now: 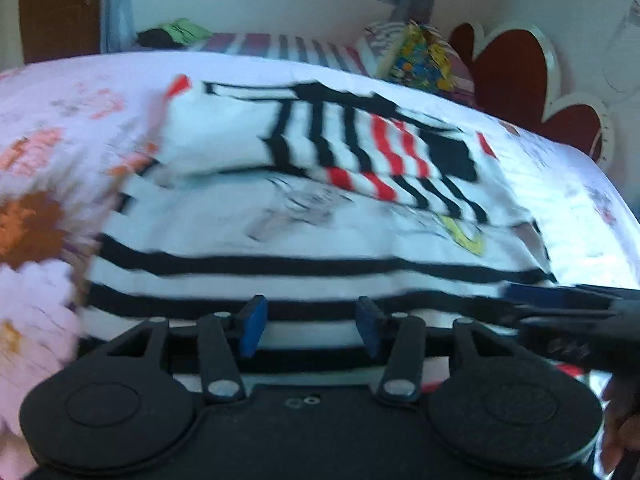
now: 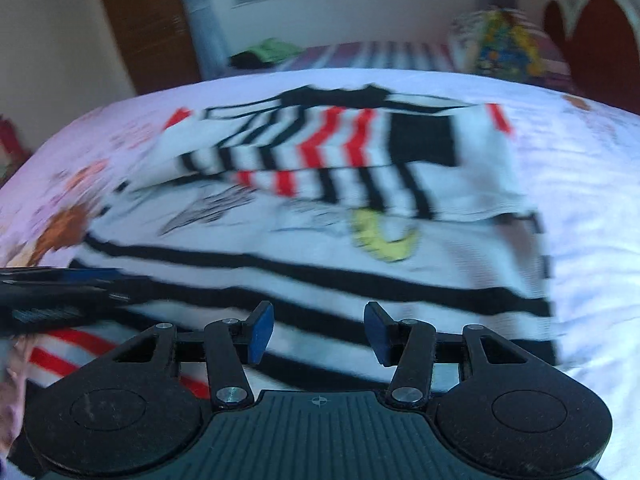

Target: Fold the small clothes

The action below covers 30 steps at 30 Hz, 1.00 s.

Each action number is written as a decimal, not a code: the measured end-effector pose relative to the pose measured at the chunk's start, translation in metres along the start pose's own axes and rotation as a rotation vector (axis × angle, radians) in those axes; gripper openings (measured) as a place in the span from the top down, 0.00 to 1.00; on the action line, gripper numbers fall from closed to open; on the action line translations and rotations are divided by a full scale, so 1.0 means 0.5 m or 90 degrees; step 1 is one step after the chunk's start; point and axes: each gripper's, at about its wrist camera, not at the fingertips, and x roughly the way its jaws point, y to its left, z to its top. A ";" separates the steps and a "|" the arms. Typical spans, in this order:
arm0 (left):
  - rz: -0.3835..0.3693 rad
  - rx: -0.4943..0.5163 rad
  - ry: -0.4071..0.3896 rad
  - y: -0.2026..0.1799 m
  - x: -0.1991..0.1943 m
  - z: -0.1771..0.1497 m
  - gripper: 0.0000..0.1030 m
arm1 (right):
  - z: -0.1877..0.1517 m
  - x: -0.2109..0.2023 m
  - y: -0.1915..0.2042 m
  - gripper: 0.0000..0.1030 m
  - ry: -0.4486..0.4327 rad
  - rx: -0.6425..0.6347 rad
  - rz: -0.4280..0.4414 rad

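Left wrist view: left gripper (image 1: pixel 312 326) released above a striped shirt (image 1: pixel 304 240) on the bed (image 1: pixel 580 184); right gripper (image 2: pixel 318 332) likewise released, holding nothing

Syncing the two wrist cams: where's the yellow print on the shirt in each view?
Left wrist: yellow print sits right of centre, at mid-height, just below the folded striped sleeve.
Right wrist: yellow print sits slightly right of centre, at mid-height, again under the sleeve's edge.
Shared landmark: the colourful bag on the far side of the bed, upper right in both.
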 end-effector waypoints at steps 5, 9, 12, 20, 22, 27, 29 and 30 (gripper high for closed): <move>0.051 0.033 0.011 -0.003 0.001 -0.061 0.55 | -0.057 0.007 -0.005 0.51 0.027 -0.060 -0.024; 0.095 0.047 0.008 0.021 -0.033 -0.097 0.52 | -0.092 -0.028 -0.063 0.51 0.020 -0.089 -0.055; 0.113 0.025 0.009 0.031 -0.049 -0.107 0.52 | -0.111 -0.052 -0.104 0.51 0.017 -0.088 -0.075; 0.135 0.009 0.022 0.020 -0.062 -0.113 0.51 | -0.124 -0.110 -0.105 0.51 0.008 -0.027 -0.056; 0.133 0.009 0.024 0.019 -0.063 -0.114 0.49 | -0.124 -0.125 -0.084 0.51 -0.004 -0.010 -0.037; 0.115 0.029 0.022 0.014 -0.065 -0.123 0.39 | -0.133 -0.131 -0.009 0.51 -0.014 0.003 -0.020; 0.111 0.042 0.020 0.011 -0.069 -0.127 0.39 | -0.140 -0.135 0.020 0.51 -0.018 0.006 -0.018; 0.109 0.041 0.017 0.009 -0.076 -0.128 0.39 | -0.144 -0.137 0.035 0.51 -0.019 0.003 -0.017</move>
